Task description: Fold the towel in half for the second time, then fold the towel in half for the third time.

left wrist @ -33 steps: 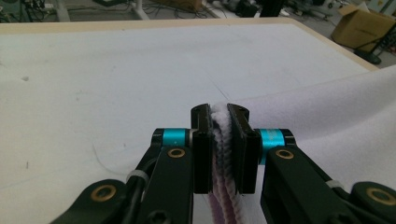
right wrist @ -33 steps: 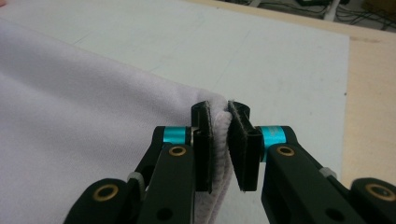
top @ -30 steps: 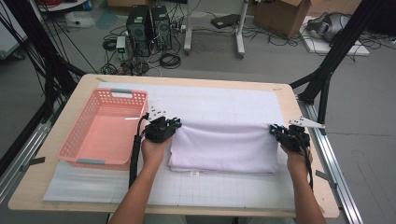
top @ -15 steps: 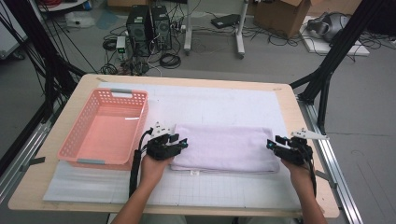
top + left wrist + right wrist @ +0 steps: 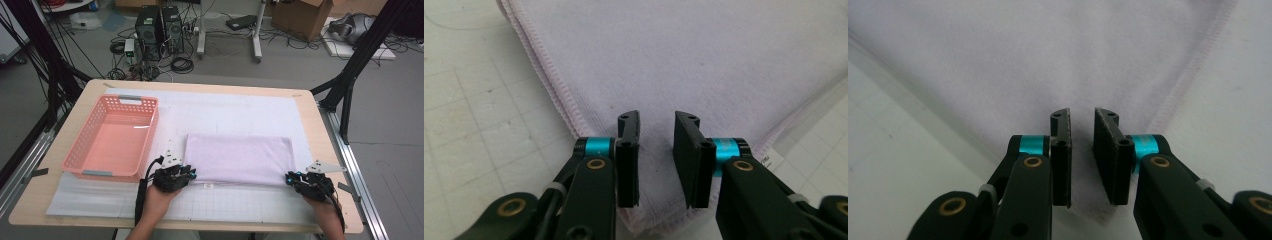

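No text can be read: the tag (image 5: pixel 772 160) on the towel (image 5: pixel 239 159) is too small.

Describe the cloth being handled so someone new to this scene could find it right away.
On the wooden table lies a white gridded mat. To the right of the pink basket on that mat sits the folded towel. It is the pale lilac rectangle with stitched edges, flat and soft.

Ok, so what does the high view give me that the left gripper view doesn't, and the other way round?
High view: the pink basket and the right gripper at the towel's other near corner. Left gripper view: the stitched hem and a small label up close, plus the gap between the jaws, which have just been closing above the corner. Both: the lilac towel and the left gripper.
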Action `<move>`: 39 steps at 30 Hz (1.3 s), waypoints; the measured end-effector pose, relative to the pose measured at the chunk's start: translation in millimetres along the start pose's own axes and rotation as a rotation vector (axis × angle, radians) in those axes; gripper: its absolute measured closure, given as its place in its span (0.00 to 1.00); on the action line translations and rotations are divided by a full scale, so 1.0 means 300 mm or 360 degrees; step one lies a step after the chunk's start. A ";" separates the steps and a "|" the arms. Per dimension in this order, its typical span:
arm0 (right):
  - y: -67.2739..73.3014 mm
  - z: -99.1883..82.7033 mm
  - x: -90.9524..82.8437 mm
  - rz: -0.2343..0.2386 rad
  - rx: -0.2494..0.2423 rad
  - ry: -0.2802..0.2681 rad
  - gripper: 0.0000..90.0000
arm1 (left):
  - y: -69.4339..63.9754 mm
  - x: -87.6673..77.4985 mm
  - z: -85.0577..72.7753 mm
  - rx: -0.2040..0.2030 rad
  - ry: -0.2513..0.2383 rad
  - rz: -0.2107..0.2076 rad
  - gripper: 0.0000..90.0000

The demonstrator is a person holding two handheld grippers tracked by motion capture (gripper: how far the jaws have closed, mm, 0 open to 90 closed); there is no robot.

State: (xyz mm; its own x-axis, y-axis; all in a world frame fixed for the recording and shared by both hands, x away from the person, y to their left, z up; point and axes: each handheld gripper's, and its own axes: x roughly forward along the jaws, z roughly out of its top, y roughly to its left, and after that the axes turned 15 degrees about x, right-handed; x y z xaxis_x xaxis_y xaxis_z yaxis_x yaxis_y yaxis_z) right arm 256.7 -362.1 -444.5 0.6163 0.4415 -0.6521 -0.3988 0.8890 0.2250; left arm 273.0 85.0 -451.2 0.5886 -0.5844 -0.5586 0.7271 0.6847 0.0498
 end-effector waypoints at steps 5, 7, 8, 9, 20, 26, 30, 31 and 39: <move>-0.028 -0.034 -0.048 -0.0037 0.0027 -0.0053 0.84 | -0.008 -0.026 -0.017 -0.0005 -0.0029 -0.0017 0.82; -0.028 -0.034 -0.061 -0.0045 0.0066 -0.0076 0.78 | -0.008 -0.035 -0.022 -0.0021 -0.0065 -0.0029 0.76; -0.029 -0.033 -0.068 -0.0022 0.0080 -0.0095 0.76 | -0.007 -0.041 -0.023 -0.0030 -0.0087 -0.0028 0.70; -0.029 -0.032 -0.074 -0.0007 0.0087 -0.0118 0.74 | -0.004 -0.046 -0.024 -0.0042 -0.0120 -0.0018 0.64; 0.013 -0.011 -0.124 0.0011 0.0127 -0.0336 0.34 | 0.020 -0.089 -0.012 -0.0035 -0.0409 -0.0008 0.33; 0.009 -0.006 -0.122 -0.0002 0.0144 -0.0380 0.25 | 0.010 -0.103 0.001 -0.0012 -0.0456 0.0060 0.22; 0.001 -0.008 -0.130 -0.0020 0.0148 -0.0394 0.23 | 0.008 -0.102 0.000 -0.0007 -0.0443 0.0061 0.24; 0.000 -0.009 -0.131 -0.0020 0.0152 -0.0396 0.23 | 0.007 -0.103 0.000 -0.0004 -0.0437 0.0063 0.24; 0.002 -0.010 -0.130 -0.0022 0.0146 -0.0383 0.24 | 0.017 -0.101 -0.003 -0.0031 -0.0438 0.0067 0.25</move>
State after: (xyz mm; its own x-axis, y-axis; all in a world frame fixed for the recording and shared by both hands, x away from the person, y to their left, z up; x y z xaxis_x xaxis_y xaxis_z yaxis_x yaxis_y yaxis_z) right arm 230.4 -379.2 -421.0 0.7695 0.4356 -0.4670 -0.3326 0.8976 0.2893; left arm 258.5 106.6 -434.9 0.6939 -0.6498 -0.3101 0.6947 0.7175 0.0510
